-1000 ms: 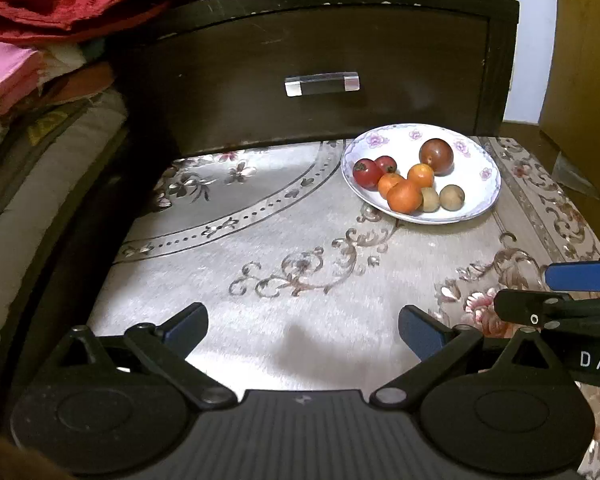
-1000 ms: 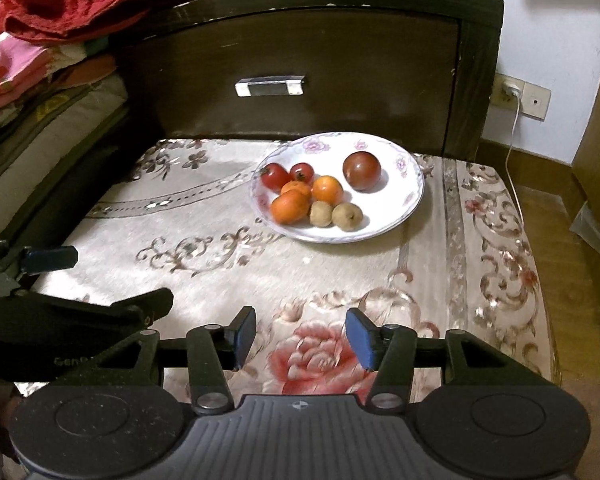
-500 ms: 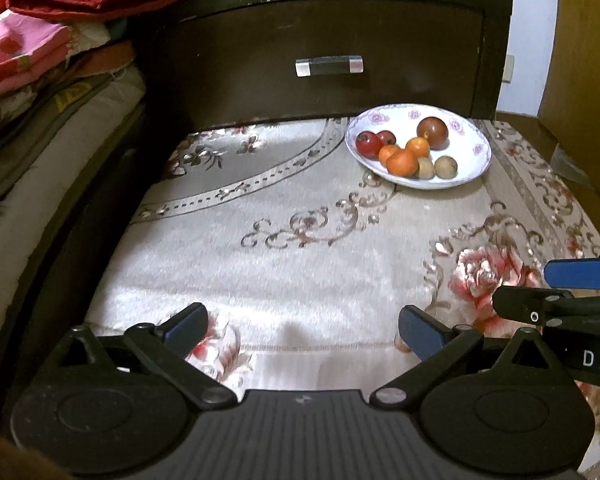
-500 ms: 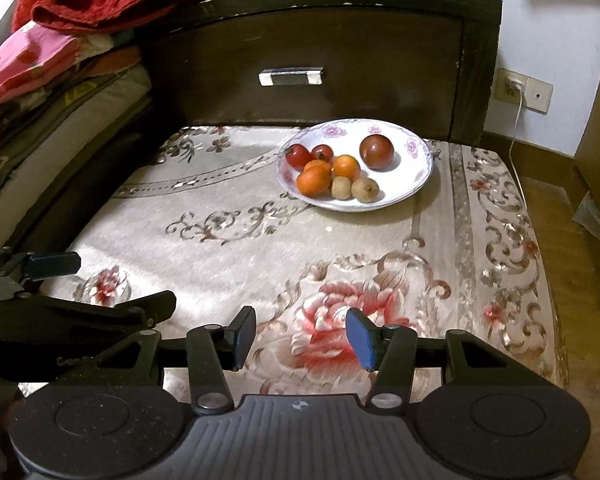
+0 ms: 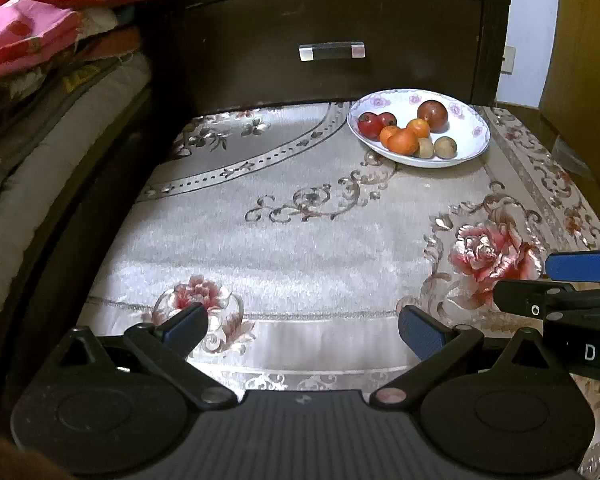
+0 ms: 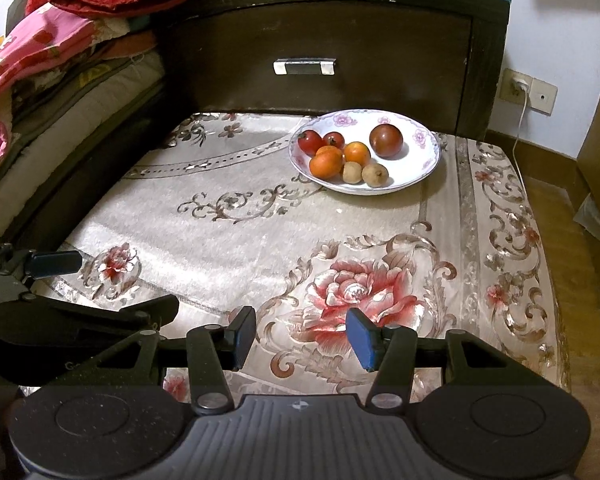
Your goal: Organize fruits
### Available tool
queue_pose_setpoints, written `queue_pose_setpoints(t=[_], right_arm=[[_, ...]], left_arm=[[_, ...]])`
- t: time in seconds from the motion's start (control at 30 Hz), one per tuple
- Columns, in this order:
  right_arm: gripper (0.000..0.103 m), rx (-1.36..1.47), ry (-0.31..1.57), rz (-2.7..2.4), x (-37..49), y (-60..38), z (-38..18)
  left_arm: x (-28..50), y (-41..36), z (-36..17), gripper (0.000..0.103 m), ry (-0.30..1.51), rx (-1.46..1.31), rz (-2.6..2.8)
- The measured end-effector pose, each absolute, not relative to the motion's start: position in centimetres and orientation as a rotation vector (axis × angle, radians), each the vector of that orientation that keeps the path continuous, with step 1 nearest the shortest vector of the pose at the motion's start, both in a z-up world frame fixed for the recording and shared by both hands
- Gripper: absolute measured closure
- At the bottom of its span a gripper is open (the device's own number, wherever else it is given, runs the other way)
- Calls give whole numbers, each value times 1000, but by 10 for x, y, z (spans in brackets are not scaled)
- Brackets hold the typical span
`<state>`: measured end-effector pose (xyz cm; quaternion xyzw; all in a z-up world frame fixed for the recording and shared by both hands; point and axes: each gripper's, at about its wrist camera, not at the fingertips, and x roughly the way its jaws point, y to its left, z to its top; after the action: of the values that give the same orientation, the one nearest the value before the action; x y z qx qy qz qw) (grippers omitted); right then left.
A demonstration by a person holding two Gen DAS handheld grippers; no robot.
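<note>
In the left wrist view, the left gripper (image 5: 302, 326) is being held wide apart and empty over the near edge of the cloth (image 5: 300, 240). The plate (image 5: 466, 150) is being shown at the far right corner of the cloth, just before the dark cabinet (image 5: 332, 12). Inside it, two red tomatoes (image 5: 370, 125), oranges (image 5: 403, 141), a dark round fruit (image 5: 432, 115) and two brown fruits (image 5: 445, 147) are being carried, bunched and touching. The right gripper (image 5: 580, 266) is being seen only in part at the right edge.

In the right wrist view, the right gripper (image 6: 302, 338) is being held with a narrower gap, clamped on nothing, over a red rose in the pattern. The plate (image 6: 420, 172) is lying near the far edge. A wall socket (image 6: 518, 86) with a white cable, and wooden floor (image 6: 572, 208) beyond the right edge, are being shown more fully here than in the other view. The left gripper (image 6: 56, 263) is being seen from its side at the left.

Folded bedding (image 6: 52, 60) is being stacked along the left edge in both views.
</note>
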<state>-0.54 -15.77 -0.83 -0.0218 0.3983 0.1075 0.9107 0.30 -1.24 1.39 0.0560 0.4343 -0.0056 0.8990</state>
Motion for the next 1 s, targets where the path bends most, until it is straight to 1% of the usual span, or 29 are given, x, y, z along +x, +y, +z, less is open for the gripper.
queue_pose_setpoints(t=[0.3, 0.67, 1.0], right_arm=[[55, -59, 836, 224, -8, -155, -12], [55, -59, 844, 226, -9, -152, -15], [52, -61, 847, 220, -9, -154, -16]], left_arm=[[2, -9, 8, 0, 949, 95, -10], [0, -8, 9, 0, 918, 109, 6], [-1, -7, 9, 0, 909, 116, 10]])
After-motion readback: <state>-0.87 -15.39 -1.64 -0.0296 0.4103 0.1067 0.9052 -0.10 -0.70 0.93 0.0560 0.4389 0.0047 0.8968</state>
